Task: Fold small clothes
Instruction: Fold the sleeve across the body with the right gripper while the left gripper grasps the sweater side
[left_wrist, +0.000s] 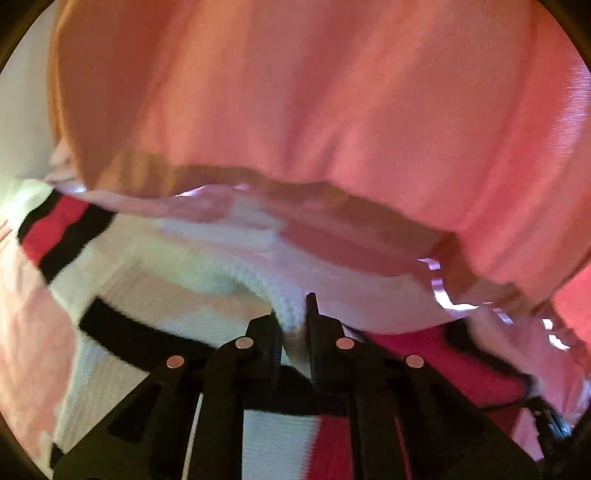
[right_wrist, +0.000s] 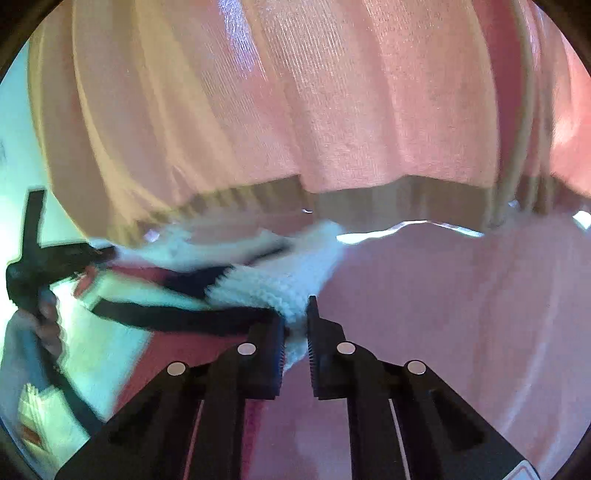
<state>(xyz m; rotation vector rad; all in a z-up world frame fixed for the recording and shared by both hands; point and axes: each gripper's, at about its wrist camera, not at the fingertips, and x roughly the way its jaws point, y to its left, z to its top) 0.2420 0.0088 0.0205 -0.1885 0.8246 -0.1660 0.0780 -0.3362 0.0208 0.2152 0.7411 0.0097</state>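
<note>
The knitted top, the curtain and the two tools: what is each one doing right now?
Left tool: shut on the knitted top's white ribbed edge.
Right tool: shut on the knitted top's white edge.
Knitted top: white with red and black stripes, held by both tools, rumpled.
Pink curtain: hanging in pleats.

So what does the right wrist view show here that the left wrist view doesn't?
Only the right wrist view shows the left gripper from outside, held in the person's hand at the far left. Only the left wrist view shows the broad red panel of the knit garment up close. Both show a gripper closed on the garment's white ribbed edge, the right gripper included, with a pink curtain hanging behind and a pink surface below.
</note>
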